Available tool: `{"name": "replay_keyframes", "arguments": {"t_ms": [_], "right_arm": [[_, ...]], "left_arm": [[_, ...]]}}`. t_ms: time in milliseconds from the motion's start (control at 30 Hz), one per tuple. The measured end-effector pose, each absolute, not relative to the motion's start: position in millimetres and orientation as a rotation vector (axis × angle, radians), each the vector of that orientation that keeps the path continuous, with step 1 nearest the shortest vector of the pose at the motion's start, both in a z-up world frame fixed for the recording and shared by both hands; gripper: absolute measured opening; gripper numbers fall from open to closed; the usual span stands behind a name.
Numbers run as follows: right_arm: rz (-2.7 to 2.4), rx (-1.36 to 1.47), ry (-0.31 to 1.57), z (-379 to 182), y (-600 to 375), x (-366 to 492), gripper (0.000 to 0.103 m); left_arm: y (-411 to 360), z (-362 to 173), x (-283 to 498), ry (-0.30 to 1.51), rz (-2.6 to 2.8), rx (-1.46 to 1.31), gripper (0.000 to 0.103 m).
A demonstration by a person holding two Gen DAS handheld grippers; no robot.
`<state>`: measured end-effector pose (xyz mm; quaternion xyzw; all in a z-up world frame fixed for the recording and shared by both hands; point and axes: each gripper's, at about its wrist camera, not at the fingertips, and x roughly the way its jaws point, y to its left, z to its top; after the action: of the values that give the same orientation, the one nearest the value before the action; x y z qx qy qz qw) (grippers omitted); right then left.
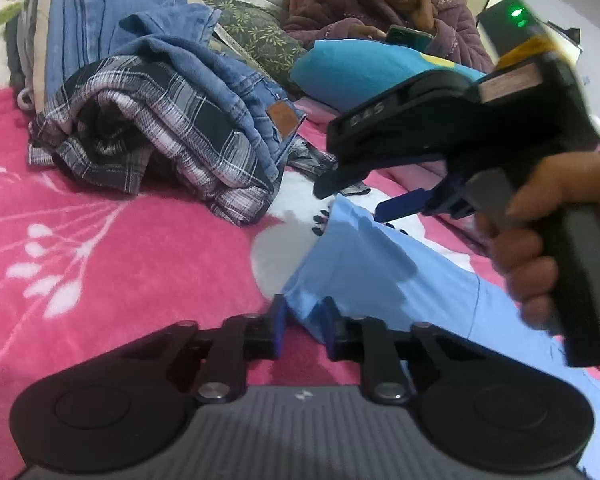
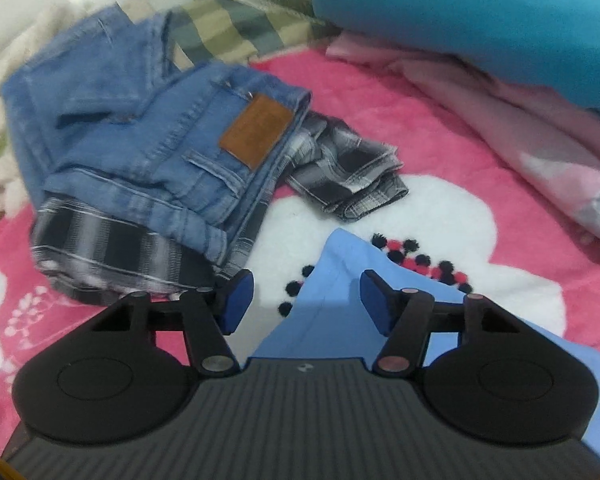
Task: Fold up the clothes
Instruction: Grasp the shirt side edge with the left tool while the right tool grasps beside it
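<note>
A light blue garment (image 1: 364, 256) lies on the pink blanket, with one corner rising as a ridge. My left gripper (image 1: 304, 312) is closed on a bunched edge of this garment, fabric filling the narrow gap between its blue pads. My right gripper (image 2: 305, 280) is open, its pads wide apart over the garment (image 2: 336, 280) near its far tip. In the left wrist view the right gripper (image 1: 350, 204) comes in from the right, held by a hand (image 1: 540, 248), with the garment's tip between its fingers.
A pile of folded blue jeans (image 2: 148, 136) and a plaid shirt (image 1: 152, 132) sits to the left on the pink flowered blanket (image 1: 100, 260). A turquoise pillow (image 2: 480, 12) lies behind. A person in a purple robe (image 1: 380, 4) sits at the back holding a phone.
</note>
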<state>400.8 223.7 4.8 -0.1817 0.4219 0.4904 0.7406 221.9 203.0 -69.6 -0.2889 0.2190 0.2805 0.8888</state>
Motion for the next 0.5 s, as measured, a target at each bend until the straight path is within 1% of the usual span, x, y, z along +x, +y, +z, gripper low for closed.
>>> {"name": "replay_keyframes", "arguments": {"t_ms": [67, 133, 167, 200, 267, 300, 333, 367, 400, 500], "right_arm": [[1.069, -0.41, 0.932, -1, 230, 401, 0.058], [1.061, -0.421, 0.941, -7, 234, 401, 0.055], [1.056, -0.424, 0.948, -10, 236, 401, 0.051], [1.051, -0.425, 0.957, -13, 237, 401, 0.049], [1.04, -0.423, 0.968, -17, 239, 402, 0.042], [1.035, -0.421, 0.965, -18, 238, 402, 0.037], [1.032, -0.414, 0.963, -18, 236, 402, 0.035], [1.032, -0.402, 0.962, -18, 234, 403, 0.029], [1.032, -0.39, 0.962, -17, 233, 404, 0.021], [1.031, -0.354, 0.96, -16, 227, 408, 0.01]], "left_arm": [[204, -71, 221, 0.448, 0.572, -0.612, 0.011], [204, -71, 220, 0.442, 0.562, -0.62, 0.008], [204, -71, 220, 0.44, 0.559, -0.622, 0.008], [204, -71, 219, 0.438, 0.556, -0.623, 0.007], [204, -71, 219, 0.432, 0.55, -0.624, 0.007], [204, -71, 218, 0.43, 0.547, -0.624, 0.007], [204, -71, 218, 0.427, 0.545, -0.625, 0.007], [205, -71, 218, 0.424, 0.543, -0.627, 0.007], [205, -70, 218, 0.42, 0.541, -0.628, 0.007], [205, -70, 217, 0.409, 0.534, -0.63, 0.006]]}}
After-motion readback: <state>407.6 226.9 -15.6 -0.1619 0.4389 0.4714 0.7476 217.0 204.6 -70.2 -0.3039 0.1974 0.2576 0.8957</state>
